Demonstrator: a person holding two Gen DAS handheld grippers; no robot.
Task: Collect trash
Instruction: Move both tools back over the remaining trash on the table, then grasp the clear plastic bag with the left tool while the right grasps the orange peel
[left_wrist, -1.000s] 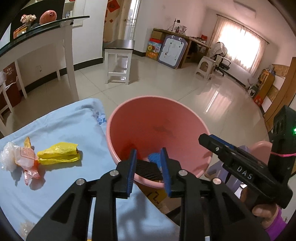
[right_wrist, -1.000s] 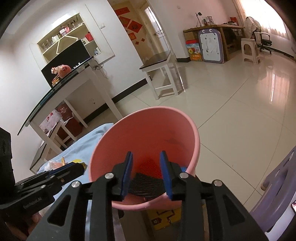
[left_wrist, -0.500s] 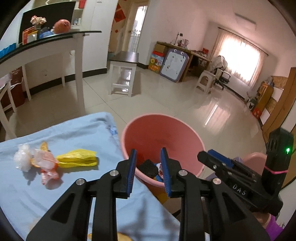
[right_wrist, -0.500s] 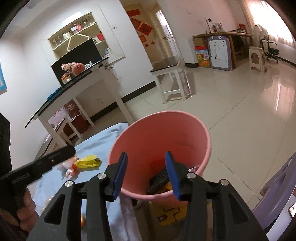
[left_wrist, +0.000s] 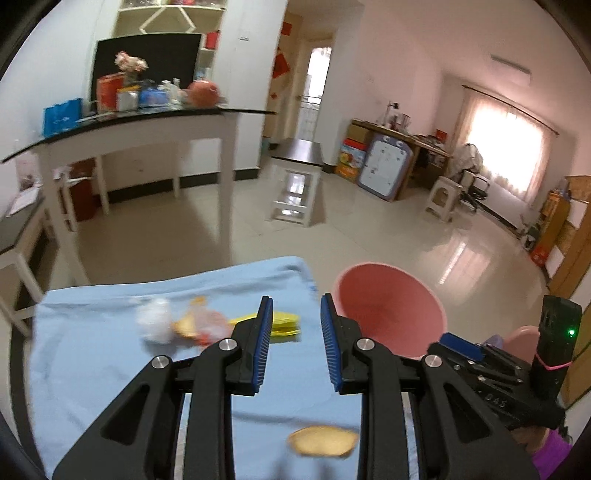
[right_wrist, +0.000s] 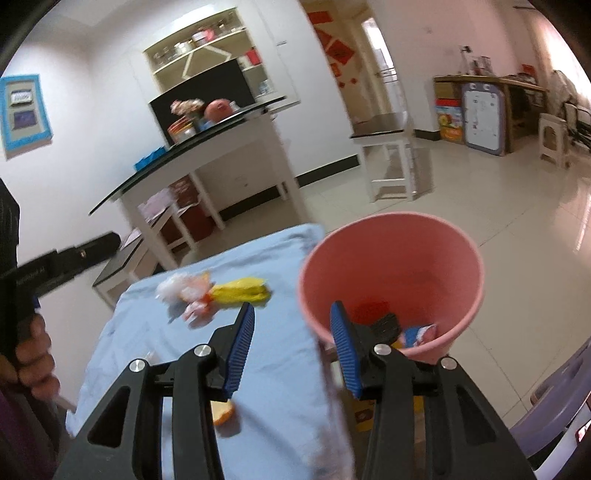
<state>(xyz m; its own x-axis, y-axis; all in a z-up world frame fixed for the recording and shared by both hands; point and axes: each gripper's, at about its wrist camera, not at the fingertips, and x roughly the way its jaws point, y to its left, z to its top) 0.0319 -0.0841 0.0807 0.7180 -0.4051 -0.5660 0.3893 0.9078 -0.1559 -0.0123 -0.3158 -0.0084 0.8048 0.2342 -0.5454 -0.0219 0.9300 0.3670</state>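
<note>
Smooth pink plastic bucket (right_wrist: 391, 258), blue cloth (left_wrist: 110, 369) (matt)

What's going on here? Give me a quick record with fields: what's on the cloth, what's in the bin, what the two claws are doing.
Surface: blue cloth
On the cloth: yellow wrapper, white wad, orange-white wrapper, orange peel
Bin: pink bucket, beside the cloth's edge
In the bin: black piece, red scrap, blue-red wrapper
Left gripper: open, empty
Right gripper: jaws just opened, nothing between them
</note>
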